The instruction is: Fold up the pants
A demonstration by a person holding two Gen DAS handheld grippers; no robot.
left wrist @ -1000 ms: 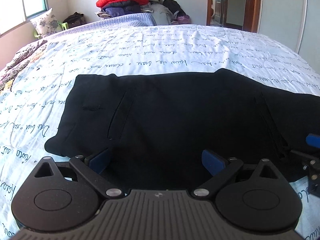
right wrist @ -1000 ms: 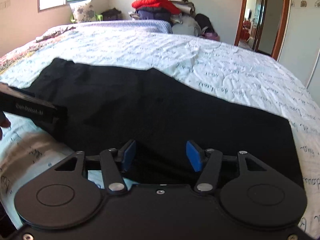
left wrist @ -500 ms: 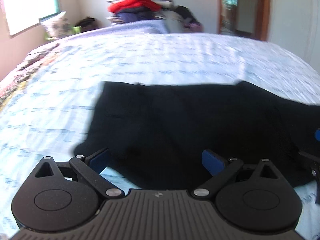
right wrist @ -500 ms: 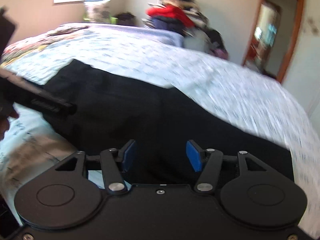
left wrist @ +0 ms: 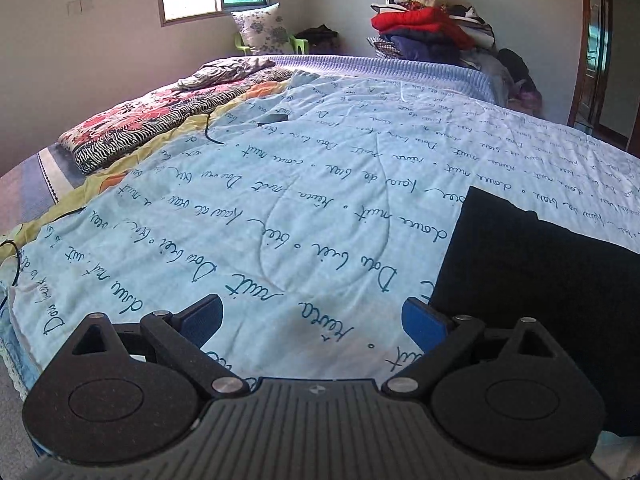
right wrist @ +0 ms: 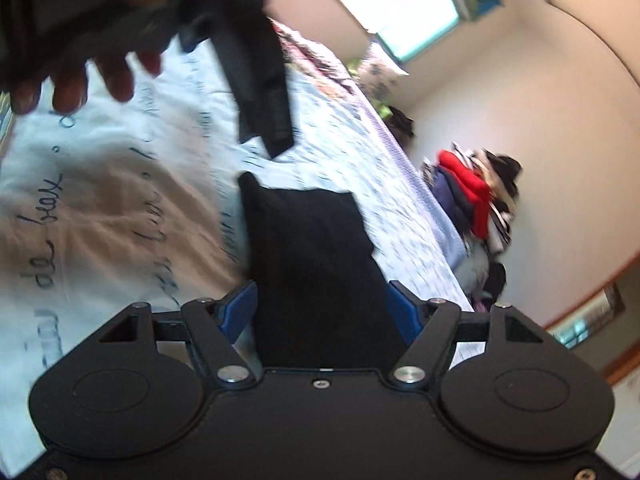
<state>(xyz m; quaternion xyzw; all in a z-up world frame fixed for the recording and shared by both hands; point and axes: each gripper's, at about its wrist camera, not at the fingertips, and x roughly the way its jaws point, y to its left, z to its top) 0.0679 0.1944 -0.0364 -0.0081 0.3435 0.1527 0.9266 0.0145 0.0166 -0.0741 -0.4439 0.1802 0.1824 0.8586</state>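
Note:
The black pants [left wrist: 548,284] lie flat on the light blue script-printed bedspread [left wrist: 300,200], at the right edge of the left wrist view. My left gripper [left wrist: 312,320] is open and empty over bare bedspread, left of the pants' edge. In the right wrist view, which is rolled sideways, the pants [right wrist: 316,256] run forward between the blue pads of my open right gripper [right wrist: 320,308], which holds nothing. The other hand-held gripper and the person's fingers [right wrist: 68,88] show at the top left of that view.
A floral and zebra-print blanket [left wrist: 160,120] lies along the bed's left side with a dark cable [left wrist: 210,128] beside it. A pile of clothes with a red jacket [left wrist: 424,28] stands behind the bed. A pillow [left wrist: 260,32] sits under the window.
The left gripper has swung left, so the pants moved from the view's centre to its right edge. The right gripper has rolled sideways and now looks along the pants. Both stayed open.

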